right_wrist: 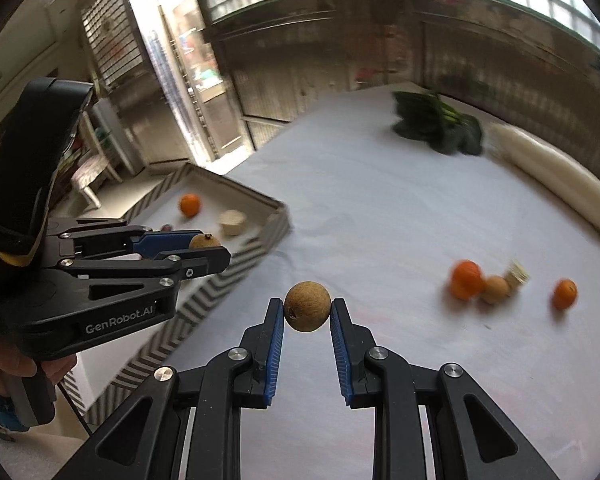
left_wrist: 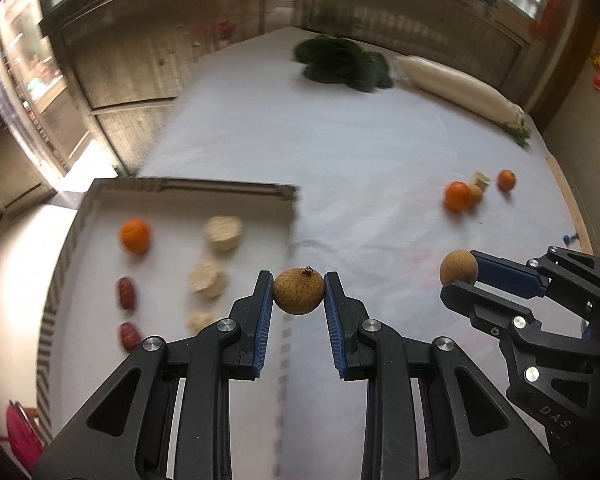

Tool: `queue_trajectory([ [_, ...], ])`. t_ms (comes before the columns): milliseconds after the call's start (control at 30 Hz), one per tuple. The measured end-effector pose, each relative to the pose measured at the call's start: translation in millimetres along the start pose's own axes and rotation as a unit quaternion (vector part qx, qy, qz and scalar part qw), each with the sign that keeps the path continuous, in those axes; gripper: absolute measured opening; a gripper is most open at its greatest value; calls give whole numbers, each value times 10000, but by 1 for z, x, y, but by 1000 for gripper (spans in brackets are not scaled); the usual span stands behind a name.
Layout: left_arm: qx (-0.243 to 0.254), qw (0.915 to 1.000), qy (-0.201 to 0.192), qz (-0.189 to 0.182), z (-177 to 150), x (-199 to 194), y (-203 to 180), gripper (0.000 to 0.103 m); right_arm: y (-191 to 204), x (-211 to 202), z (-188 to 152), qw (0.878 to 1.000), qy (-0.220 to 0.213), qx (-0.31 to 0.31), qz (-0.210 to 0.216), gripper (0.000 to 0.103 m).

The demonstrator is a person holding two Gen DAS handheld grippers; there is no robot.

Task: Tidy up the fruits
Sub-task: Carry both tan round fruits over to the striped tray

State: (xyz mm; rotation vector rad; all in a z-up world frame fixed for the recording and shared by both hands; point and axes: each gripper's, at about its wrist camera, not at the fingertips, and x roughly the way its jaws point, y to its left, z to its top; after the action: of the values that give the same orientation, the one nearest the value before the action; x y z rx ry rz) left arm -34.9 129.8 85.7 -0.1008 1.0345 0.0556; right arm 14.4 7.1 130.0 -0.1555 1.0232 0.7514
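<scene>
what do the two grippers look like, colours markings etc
Both are the same build: black plastic linkage arms with silver round bolts and ribbed blue pads on the fingers. The left gripper has white "GenRobot.AI" lettering on its body and a black upright handle with a yellowish band. The right gripper shows white letters "DAS" on its side, cut off by the frame edge.

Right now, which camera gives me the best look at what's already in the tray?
The left wrist view: it looks down into the tray, showing an orange, two red dates and three pale pieces. The right wrist view sees the tray at a low angle, partly behind the left gripper.
</scene>
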Motion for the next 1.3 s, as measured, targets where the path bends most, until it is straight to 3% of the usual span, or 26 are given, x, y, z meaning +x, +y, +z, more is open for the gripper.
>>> queue_trajectory([
  [467, -688, 9964, 29, 488, -35, -20, 83, 25, 70, 29, 21, 9963, 150, -700, 472, 23],
  [800, -1152, 9912, 217, 607, -62, -20, 126, 25, 104, 51, 23, 9915, 369, -1006, 741, 23],
  [1300, -1369, 9880, 414, 587, -74, -6, 145, 25, 127, 90, 15, 9877, 794, -1058, 831, 23],
])
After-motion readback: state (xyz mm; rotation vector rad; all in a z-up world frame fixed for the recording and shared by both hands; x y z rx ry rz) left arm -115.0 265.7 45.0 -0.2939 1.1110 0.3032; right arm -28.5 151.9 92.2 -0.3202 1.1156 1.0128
